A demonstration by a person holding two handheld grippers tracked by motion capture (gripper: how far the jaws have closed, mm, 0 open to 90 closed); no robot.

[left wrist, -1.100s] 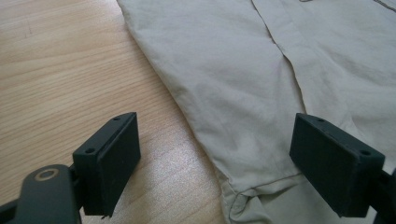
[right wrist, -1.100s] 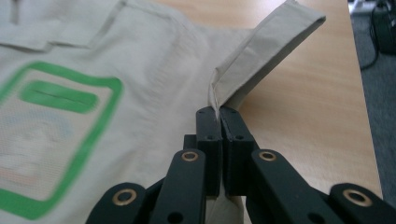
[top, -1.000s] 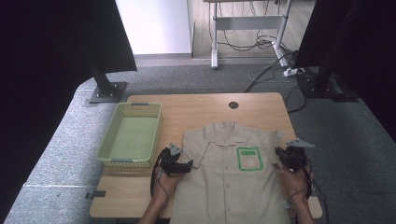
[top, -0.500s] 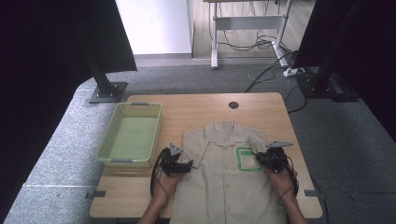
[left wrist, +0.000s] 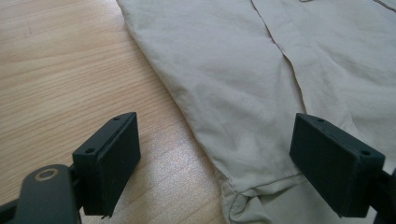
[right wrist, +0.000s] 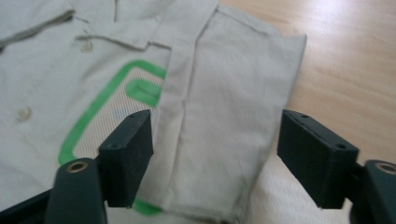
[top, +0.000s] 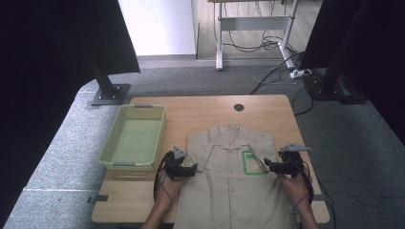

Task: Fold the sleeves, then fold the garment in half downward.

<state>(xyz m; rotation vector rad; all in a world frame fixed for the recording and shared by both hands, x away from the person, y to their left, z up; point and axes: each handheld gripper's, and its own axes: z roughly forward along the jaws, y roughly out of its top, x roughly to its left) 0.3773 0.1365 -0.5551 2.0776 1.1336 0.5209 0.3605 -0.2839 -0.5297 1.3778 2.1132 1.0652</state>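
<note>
A beige short-sleeved shirt [top: 229, 191] lies front up on the wooden table [top: 200, 109], collar away from me, both sleeves folded inward. A green outlined chest pocket [top: 249, 164] sits on its right side. My left gripper [top: 192, 168] is open at the shirt's left edge; in the left gripper view [left wrist: 224, 163] the jaws straddle the folded cloth edge [left wrist: 243, 84] without touching it. My right gripper [top: 268, 165] is open over the right side. In the right gripper view [right wrist: 215, 154] the folded sleeve [right wrist: 224, 116] lies between the wide jaws, partly covering the green pocket [right wrist: 93, 116].
An empty pale green basket [top: 160, 138] stands on the table left of the shirt, close to my left gripper. A round cable hole [top: 239, 107] is near the far edge. Bare wood runs behind the collar. Dark stands and cables are on the floor beyond.
My right gripper moved left from the table's right edge onto the shirt, and the right sleeve now lies folded over the front by the pocket. The left gripper stayed put.
</note>
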